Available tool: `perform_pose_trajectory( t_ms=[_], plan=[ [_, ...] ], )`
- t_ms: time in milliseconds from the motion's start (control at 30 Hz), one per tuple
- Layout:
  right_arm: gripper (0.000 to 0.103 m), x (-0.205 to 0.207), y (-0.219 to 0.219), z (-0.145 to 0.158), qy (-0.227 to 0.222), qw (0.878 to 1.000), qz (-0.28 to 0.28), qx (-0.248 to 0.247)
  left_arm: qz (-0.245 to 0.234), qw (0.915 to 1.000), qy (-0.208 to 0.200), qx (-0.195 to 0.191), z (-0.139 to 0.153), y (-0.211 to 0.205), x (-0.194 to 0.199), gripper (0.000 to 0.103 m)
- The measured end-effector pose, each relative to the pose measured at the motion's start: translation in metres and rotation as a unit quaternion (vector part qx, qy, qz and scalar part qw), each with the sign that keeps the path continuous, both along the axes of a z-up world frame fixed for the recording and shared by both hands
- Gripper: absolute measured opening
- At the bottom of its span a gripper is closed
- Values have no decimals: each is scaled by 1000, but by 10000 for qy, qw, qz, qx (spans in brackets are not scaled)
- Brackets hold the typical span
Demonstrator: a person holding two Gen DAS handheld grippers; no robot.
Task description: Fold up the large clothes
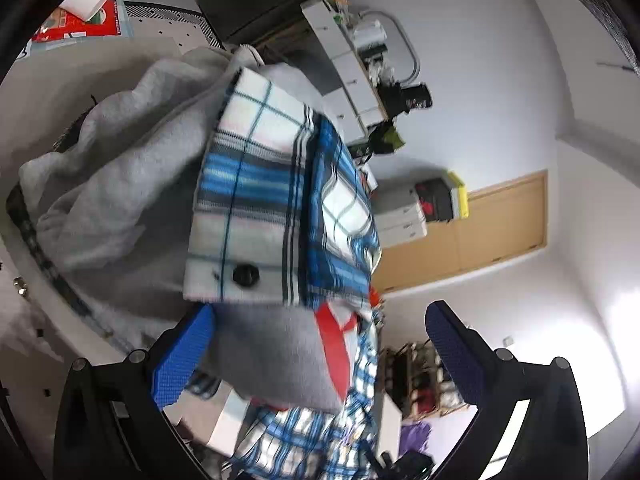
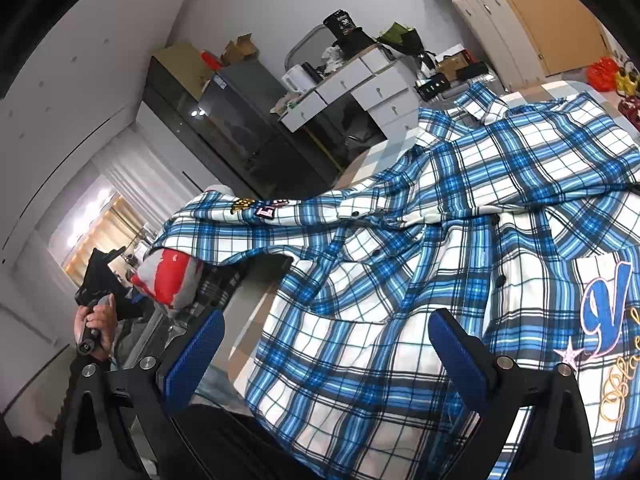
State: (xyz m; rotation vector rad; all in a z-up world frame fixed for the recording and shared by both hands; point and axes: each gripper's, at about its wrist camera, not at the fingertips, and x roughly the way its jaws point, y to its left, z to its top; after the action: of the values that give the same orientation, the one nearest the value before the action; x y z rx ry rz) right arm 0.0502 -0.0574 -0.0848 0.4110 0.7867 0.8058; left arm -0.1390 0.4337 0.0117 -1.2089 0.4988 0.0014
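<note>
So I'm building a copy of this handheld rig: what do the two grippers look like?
Both look alike: the left gripper and the right gripper each have two bright blue finger pads with a fine dimpled texture, mounted on black angular arms with round silver screw heads. No cables are visible.

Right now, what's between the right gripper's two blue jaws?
In the right wrist view, the blue plaid shirt lies spread between the open jaws of the right gripper; nothing is pinched.

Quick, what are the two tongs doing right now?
Left tongs: open, shirt sleeve draped between the fingers, not pinched.
Right tongs: open, empty, over the plaid shirt.
</note>
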Motion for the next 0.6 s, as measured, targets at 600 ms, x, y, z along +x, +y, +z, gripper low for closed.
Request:
perform_pose_trajectory(
  t_ms=[600],
  plan=[
    [103,0,6,-4,16,9999,35,-146,691,9914,-561,964,37,0,-4,102]
  ],
)
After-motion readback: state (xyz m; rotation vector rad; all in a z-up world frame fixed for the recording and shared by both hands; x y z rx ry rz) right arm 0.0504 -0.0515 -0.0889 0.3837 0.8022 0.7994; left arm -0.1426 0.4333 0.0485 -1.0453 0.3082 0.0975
